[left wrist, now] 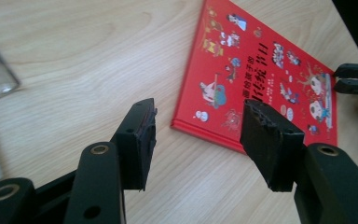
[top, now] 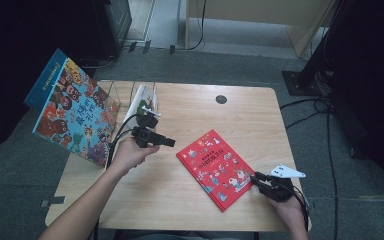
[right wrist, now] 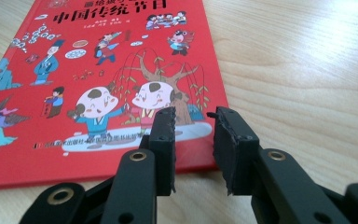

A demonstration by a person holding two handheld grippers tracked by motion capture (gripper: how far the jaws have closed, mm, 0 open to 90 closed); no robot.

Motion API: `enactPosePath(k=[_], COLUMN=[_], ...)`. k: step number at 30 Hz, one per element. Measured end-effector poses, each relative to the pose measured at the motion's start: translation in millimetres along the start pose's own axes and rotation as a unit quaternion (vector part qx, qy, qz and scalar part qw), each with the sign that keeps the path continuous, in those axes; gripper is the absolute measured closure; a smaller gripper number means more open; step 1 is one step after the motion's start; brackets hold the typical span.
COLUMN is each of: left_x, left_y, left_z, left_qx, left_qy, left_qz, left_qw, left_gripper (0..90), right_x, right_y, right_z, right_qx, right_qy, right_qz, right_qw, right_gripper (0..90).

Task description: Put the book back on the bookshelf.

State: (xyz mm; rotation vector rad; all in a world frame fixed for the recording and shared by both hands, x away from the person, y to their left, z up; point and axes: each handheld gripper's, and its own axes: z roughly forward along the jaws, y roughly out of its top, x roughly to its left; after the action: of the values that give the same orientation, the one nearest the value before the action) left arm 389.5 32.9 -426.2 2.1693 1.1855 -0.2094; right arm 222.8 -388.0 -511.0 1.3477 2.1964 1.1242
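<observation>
The tabletop (top: 180,195) carried a red picture book (top: 215,169) lying flat, cover up, near its right front corner. Another book (top: 70,112) leaned in a clear rack (top: 130,95) left of the red book. The left gripper (left wrist: 198,135) hovered just left of the red book, fingers wide apart, probably to grasp its edge. The right gripper (right wrist: 193,140) sat at its near-right corner, fingers slightly apart, likely to steady it.

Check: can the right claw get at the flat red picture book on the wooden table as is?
Probably yes. The right claw sits open at the near corner of the red picture book, with bare wooden table around it; nothing lies between.
</observation>
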Motion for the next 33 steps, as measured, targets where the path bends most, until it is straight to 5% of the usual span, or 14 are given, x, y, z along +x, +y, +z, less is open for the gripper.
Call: enactPosePath(k=[6, 15, 19, 33], left_x=[-1.7, -2.6, -0.6, 9.3], left_y=[-1.0, -1.2, -6.1, -31.8], left_z=[9.1, 13.7, 16.8, 18.9], left_qx=[0.011, 0.009, 0.006, 0.009], left_qy=[0.013, 0.006, -0.012, 0.008], left_qz=[0.015, 0.015, -0.007, -0.004], left_qw=[0.9997, 0.9998, 0.9999, 0.9999], left_gripper=[46.0, 46.3, 48.8, 56.2], right_x=[2.0, 2.2, 1.4, 18.9], right_y=[-4.7, -9.7, -10.4, 2.7], right_z=[-5.8, -7.3, -7.2, 14.5], right_qx=[0.004, 0.027, 0.023, 0.023], right_qy=[0.005, 0.015, 0.017, 0.059], right_qz=[0.0, -0.008, -0.001, -0.027], right_qw=[1.0, 0.9995, 0.9996, 0.9977], right_gripper=[73.5, 81.4, 82.2, 82.3])
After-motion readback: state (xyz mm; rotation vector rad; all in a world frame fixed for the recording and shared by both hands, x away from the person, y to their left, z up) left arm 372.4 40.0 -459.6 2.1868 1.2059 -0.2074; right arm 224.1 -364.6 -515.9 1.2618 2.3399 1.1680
